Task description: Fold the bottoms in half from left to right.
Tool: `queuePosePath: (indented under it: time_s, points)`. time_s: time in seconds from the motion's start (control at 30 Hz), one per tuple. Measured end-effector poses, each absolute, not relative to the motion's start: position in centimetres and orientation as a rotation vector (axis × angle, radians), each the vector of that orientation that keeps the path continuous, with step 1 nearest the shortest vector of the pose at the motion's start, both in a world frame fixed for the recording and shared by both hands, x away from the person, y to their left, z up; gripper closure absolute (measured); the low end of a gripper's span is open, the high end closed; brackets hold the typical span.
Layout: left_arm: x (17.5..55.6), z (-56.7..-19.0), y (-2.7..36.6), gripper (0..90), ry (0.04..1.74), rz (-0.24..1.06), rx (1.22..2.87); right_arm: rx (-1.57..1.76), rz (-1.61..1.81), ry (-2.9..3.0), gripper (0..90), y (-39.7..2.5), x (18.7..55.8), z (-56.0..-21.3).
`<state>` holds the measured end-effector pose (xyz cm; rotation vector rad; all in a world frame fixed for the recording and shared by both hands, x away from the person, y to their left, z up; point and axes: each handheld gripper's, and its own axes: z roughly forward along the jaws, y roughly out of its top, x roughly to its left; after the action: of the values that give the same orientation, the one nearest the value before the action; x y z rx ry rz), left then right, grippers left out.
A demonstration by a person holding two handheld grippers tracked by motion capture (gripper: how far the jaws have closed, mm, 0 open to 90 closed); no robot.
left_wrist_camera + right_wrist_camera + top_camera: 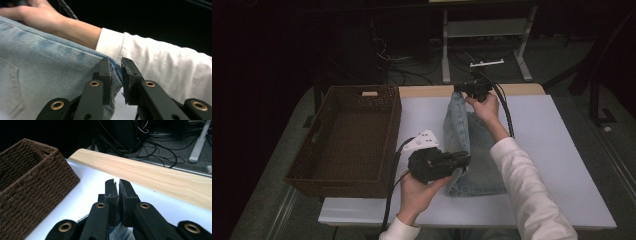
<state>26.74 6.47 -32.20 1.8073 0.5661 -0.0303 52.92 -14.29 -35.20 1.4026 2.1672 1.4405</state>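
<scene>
In the high view, a folded pair of faded blue denim jeans [472, 150] lies on the white worktop [557, 165], just right of a dark brown woven wicker basket [347, 137]. The left gripper [459, 161] pinches the jeans' near left edge, while the right gripper [462, 91] holds their far end, lifted off the worktop.

In the left gripper view, the jaws are clamped on the denim's seamed edge, with a white sleeve [160, 62] lying behind.

In the right gripper view, the jaws are pressed together on a sliver of blue denim, above the worktop beside the basket and a pale wooden board [162, 175].
</scene>
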Motion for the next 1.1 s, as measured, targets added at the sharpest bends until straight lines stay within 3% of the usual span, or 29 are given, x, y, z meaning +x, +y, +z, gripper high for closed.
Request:
queuePosePath:
  time_s: [0.5, 1.1]
  points:
    - [28.7, -35.0, 0.9, 78.6, 0.479, -0.154, 1.867, 1.451, 1.427, 2.177, 85.0, -18.3, 53.2, -36.8]
    - [29.7, -37.2, -2.3, 78.5, 0.479, -0.218, 1.916, 1.41, 1.417, 2.189, 84.9, -19.5, 53.2, -37.4]
